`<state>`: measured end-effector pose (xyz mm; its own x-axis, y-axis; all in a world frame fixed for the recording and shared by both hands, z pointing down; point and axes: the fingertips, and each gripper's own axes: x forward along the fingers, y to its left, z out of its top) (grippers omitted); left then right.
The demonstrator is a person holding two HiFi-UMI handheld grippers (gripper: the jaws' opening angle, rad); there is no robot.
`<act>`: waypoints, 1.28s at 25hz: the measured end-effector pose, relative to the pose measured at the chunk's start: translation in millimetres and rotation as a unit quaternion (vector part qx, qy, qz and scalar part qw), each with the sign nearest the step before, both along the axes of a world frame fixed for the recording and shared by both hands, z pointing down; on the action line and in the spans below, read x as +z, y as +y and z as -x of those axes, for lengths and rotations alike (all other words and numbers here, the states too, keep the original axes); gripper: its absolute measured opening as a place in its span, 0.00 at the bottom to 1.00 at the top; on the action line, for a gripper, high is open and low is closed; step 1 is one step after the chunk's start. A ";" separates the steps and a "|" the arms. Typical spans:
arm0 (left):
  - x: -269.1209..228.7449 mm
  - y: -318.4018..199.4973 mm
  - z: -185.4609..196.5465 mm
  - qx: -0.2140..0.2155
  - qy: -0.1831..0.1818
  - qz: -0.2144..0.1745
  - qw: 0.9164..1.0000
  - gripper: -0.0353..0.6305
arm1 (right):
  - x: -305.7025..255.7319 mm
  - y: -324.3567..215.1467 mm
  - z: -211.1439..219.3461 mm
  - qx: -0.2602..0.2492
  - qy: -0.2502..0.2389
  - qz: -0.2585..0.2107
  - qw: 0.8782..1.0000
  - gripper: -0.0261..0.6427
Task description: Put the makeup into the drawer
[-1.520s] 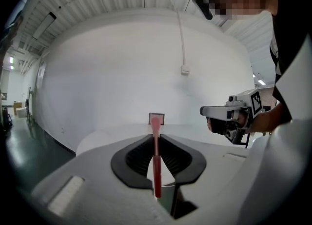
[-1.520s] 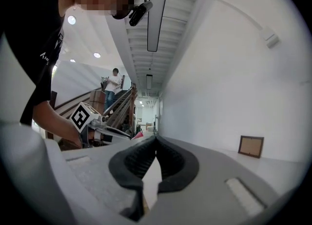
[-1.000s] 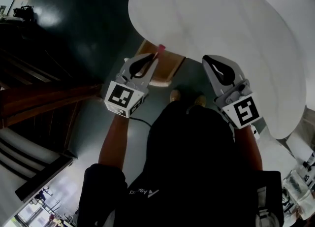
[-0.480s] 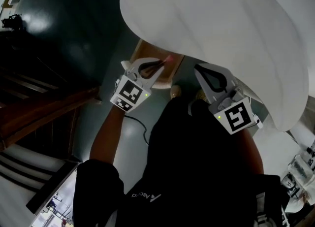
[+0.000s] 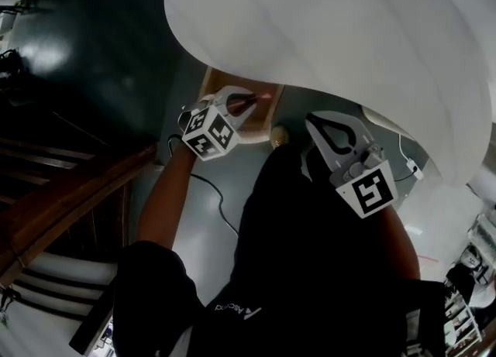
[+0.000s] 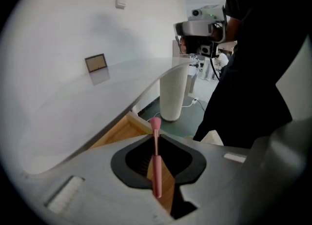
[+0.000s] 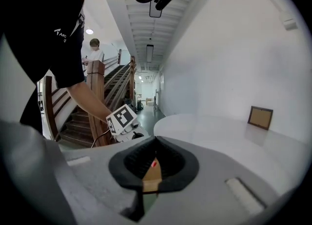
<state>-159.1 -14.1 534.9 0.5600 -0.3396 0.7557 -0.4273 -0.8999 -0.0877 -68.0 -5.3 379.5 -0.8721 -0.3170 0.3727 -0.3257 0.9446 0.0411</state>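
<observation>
A slim pink makeup brush (image 6: 156, 163) stands upright between the jaws of my left gripper (image 6: 156, 138), which is shut on it. Its pink head pokes past the fingertips. In the head view the left gripper (image 5: 249, 100) hangs under the rim of the white round table (image 5: 349, 38), with the brush tip (image 5: 262, 97) over the open wooden drawer (image 5: 221, 83). That drawer (image 6: 122, 131) shows just beyond the jaws. My right gripper (image 5: 311, 119) is to the right of the drawer, shut and holding nothing. Through its jaws (image 7: 156, 140) I see the drawer (image 7: 152, 176).
A wooden stair railing (image 5: 70, 200) runs along the left. The table's white pedestal (image 6: 173, 94) stands behind the drawer. A small picture frame (image 7: 258, 117) lies on the tabletop. The person's shoe (image 5: 279, 137) and a cable (image 5: 209, 193) are on the dark floor.
Both grippers have come down from above the table edge to below it. The left one has rolled and tipped downward over the drawer, still gripping the brush.
</observation>
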 end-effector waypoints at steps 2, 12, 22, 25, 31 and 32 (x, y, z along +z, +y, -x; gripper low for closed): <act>13.0 -4.1 0.3 0.030 -0.018 0.004 0.999 0.13 | 4.7 -0.1 -2.5 0.005 0.011 0.002 1.000 0.04; 73.6 -18.6 -3.2 0.130 -0.069 0.033 0.988 0.13 | 19.8 -6.0 -11.3 0.029 0.038 0.016 0.999 0.04; 135.5 -22.0 -3.2 0.183 -0.115 0.052 0.975 0.13 | 33.0 -14.0 -17.0 0.038 0.057 0.031 0.997 0.04; 149.8 -20.5 -2.9 0.183 -0.125 0.061 0.973 0.13 | 37.0 -14.1 -16.8 0.038 0.059 0.035 0.997 0.04; 167.3 -17.7 -1.8 0.183 -0.140 0.078 0.970 0.14 | 38.4 -11.7 -12.6 0.031 0.059 0.038 0.997 0.04; 170.8 -16.7 -0.9 0.183 -0.143 0.081 0.969 0.14 | 38.5 -11.5 -12.6 0.031 0.059 0.039 0.997 0.04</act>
<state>-158.1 -30.8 705.7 0.3808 -0.0209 0.9244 -0.0558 -0.9984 0.0004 -55.4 -16.7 417.9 -0.8009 -0.3350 0.4963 -0.3806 0.9247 0.0099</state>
